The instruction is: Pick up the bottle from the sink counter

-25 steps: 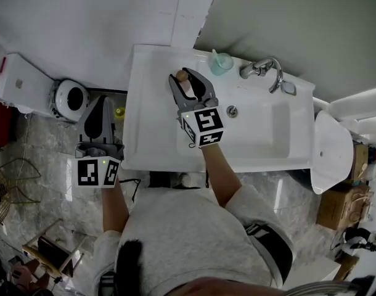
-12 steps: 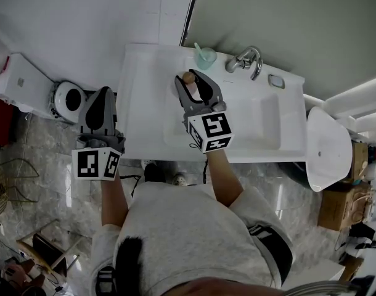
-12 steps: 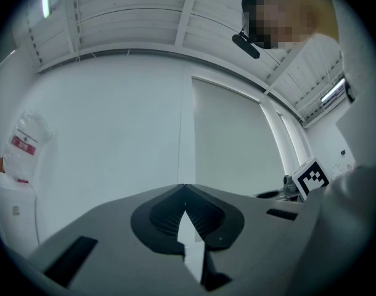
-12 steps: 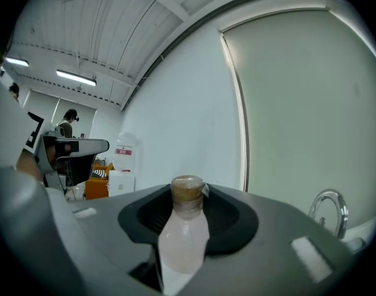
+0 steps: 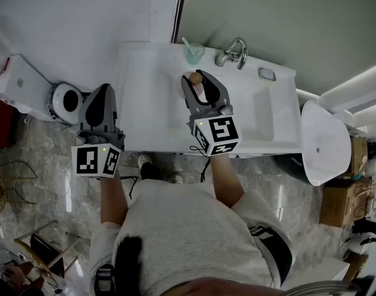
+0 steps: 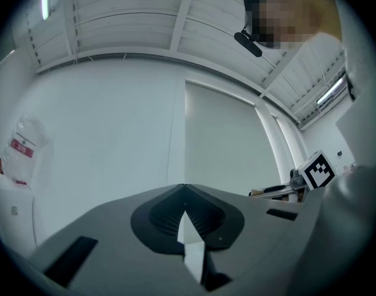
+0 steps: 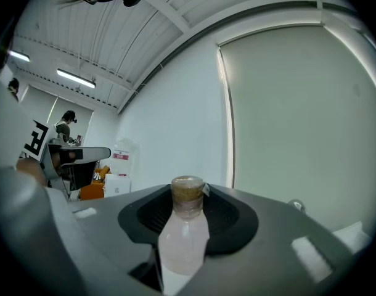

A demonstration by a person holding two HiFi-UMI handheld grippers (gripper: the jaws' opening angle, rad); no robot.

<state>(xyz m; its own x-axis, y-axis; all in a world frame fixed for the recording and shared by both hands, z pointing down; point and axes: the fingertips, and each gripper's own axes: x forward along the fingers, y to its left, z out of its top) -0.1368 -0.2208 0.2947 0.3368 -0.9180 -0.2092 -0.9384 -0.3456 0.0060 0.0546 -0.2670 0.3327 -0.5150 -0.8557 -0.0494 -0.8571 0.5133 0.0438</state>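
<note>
Spreading white beneath the right jaws, the sink counter (image 5: pixel 145 103) lies under the right gripper (image 5: pixel 201 80); the left gripper (image 5: pixel 102 91) hangs beyond the counter's left edge, jaws pressed together on nothing; the right jaws clamp the pale bottle (image 7: pixel 183 239), which lies along them, its brown cap (image 7: pixel 187 190) at their tips.

The counter (image 5: pixel 145 97) left of the basin (image 5: pixel 262 115) lies bare; cup (image 5: pixel 193 53) and faucet (image 5: pixel 232 52) crowd its back edge.
</note>
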